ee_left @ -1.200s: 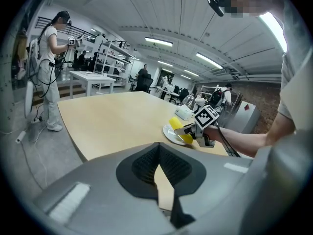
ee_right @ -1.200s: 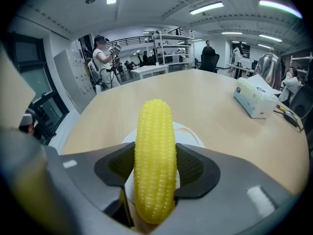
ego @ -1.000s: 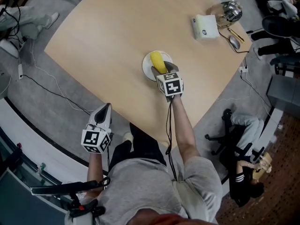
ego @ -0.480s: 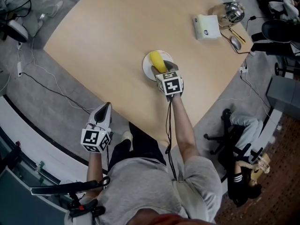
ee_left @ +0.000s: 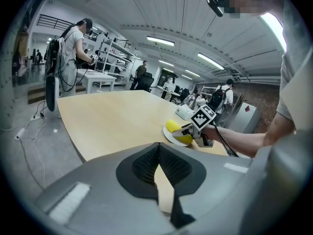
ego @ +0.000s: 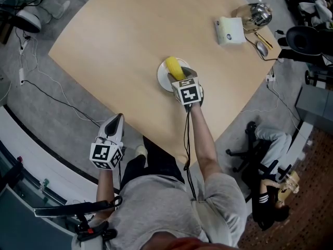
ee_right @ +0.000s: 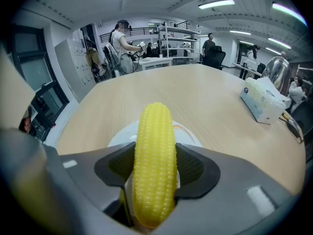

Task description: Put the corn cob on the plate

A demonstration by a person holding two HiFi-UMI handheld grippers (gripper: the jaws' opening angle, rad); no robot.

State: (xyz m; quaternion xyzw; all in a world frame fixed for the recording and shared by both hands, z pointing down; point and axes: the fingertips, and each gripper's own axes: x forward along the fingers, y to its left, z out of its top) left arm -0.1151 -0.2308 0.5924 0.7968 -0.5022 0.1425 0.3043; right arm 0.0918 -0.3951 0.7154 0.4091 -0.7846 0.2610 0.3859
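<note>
My right hand-held gripper is clamped on the corn cob, just above the plate. Only setting down and release seem left. My left hand-held gripper is closed and empty.

Person wears a grey short-sleeved T-shirt and dark shorts. Left gripper and right gripper: grey moulded bodies, black ribbed pads, each carrying a white cube with black square markers. Thin black cable runs along the right forearm.
</note>
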